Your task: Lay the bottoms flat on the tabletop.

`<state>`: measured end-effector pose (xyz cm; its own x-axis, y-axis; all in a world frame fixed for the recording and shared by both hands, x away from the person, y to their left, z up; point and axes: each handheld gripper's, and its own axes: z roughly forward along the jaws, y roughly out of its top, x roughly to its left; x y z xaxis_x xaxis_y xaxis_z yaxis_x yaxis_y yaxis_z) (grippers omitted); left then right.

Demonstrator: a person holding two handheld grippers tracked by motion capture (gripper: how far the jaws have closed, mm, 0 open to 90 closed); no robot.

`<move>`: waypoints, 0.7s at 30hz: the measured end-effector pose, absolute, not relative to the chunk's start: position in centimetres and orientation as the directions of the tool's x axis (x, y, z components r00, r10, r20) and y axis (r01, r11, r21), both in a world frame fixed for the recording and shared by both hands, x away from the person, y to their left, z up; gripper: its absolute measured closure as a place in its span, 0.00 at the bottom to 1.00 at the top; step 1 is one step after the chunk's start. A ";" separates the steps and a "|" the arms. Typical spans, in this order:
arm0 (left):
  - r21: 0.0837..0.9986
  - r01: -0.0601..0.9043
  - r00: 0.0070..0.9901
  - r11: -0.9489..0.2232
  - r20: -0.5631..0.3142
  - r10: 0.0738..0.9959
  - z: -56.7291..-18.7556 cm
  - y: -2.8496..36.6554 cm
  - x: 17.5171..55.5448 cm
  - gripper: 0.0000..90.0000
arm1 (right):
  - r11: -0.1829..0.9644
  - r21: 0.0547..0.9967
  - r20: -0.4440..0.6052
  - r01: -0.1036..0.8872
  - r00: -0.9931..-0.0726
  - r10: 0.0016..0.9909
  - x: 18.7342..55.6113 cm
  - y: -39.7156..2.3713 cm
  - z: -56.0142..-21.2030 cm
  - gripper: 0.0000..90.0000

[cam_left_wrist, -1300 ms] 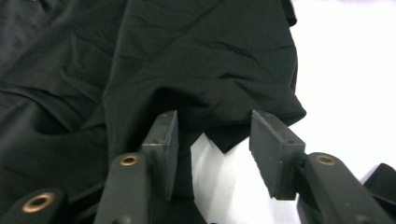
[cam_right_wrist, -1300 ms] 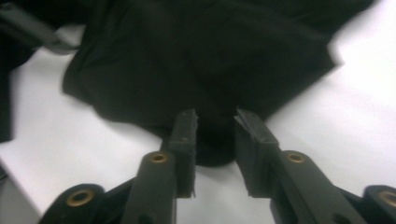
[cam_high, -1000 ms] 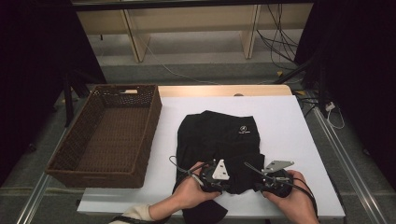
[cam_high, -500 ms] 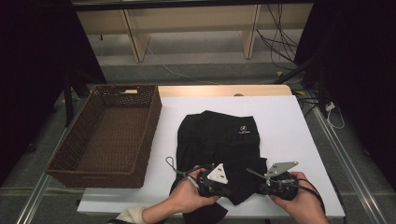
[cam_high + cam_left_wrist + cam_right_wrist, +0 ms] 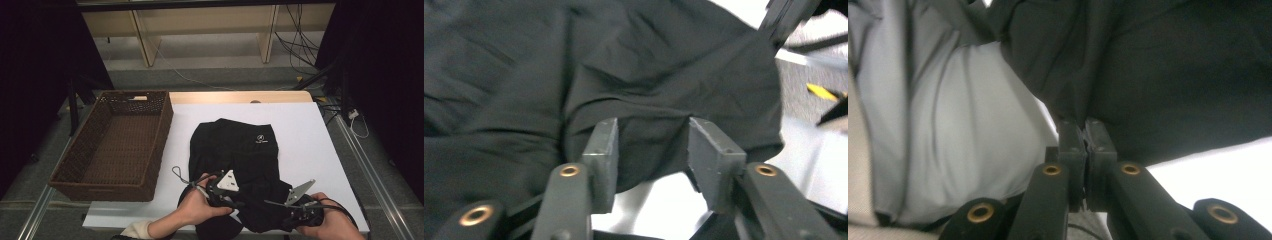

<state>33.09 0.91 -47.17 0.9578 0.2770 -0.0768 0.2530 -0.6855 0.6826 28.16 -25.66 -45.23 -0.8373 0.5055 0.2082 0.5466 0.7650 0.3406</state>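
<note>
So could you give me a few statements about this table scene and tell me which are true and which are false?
1. The black garment lies on the white table. True.
2. The wicker basket holds folded clothes. False: nothing lies inside it.
3. The right hand-held gripper is shut on the garment's edge. True: its jaws pinch the black fabric.
4. The left hand-held gripper is clamped tight. False: its jaws stand apart and have just been opening, with fabric lying loose between them.
5. The basket stands to the right of the garment. False: in the high view it stands to its left.
</note>
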 end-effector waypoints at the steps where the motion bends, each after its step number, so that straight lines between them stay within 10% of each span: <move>1: 0.678 0.251 0.959 -0.691 -0.079 0.271 -47.4 0.7 33.0 0.60 | 0.767 0.338 0.217 0.545 -0.839 0.500 28.1 -25.7 -45.2 0.99; 12: 0.646 0.151 0.976 -0.749 0.022 0.216 -48.1 -1.4 30.6 0.80 | 0.765 0.323 0.191 0.557 -0.830 0.524 28.5 -25.7 -45.7 0.97; 15: 0.651 0.193 0.974 -0.734 -0.034 0.225 -48.0 -1.2 30.7 0.98 | 0.758 0.338 0.182 0.557 -0.829 0.528 28.5 -25.5 -45.7 0.99; 21: 0.603 0.225 0.974 -0.766 -0.166 0.155 -46.6 -0.2 30.7 0.99 | 0.761 0.329 0.213 0.559 -0.829 0.517 28.3 -25.5 -45.4 0.99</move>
